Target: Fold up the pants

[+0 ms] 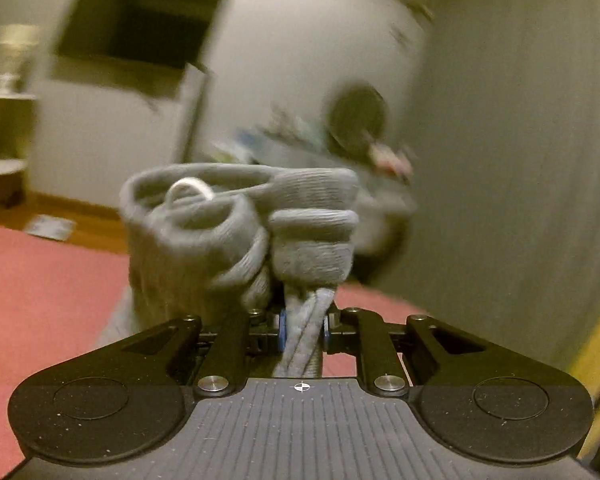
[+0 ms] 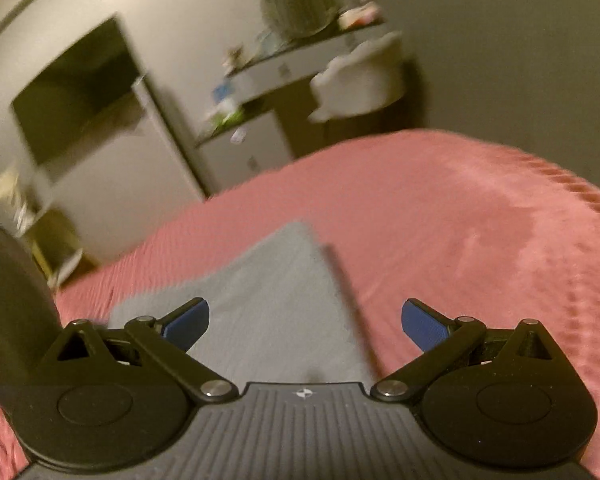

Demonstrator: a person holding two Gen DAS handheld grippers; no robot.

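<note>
- Left wrist view: the left gripper [image 1: 303, 330] clamped a bunched fold of the grey pants [image 1: 236, 236], raised above the pink bedspread [image 1: 40, 292]; a white drawstring [image 1: 190, 192] looped from the waistband.
- Right wrist view: the right gripper [image 2: 305, 324] stood wide apart, empty, above a flat part of the pants [image 2: 276, 300] lying on the bedspread [image 2: 460, 240].

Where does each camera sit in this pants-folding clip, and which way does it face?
Left wrist: on the left tool, looking along its fingers, shut on a bunched fold of the grey pants; behind, blurred wall and dark screen. Only the tool's body shows.
Right wrist: on the right tool, looking down over its open, empty fingers at flat grey pants on the pink bedspread.
Shared: pants, bedspread, dark screen, cluttered shelf.
</note>
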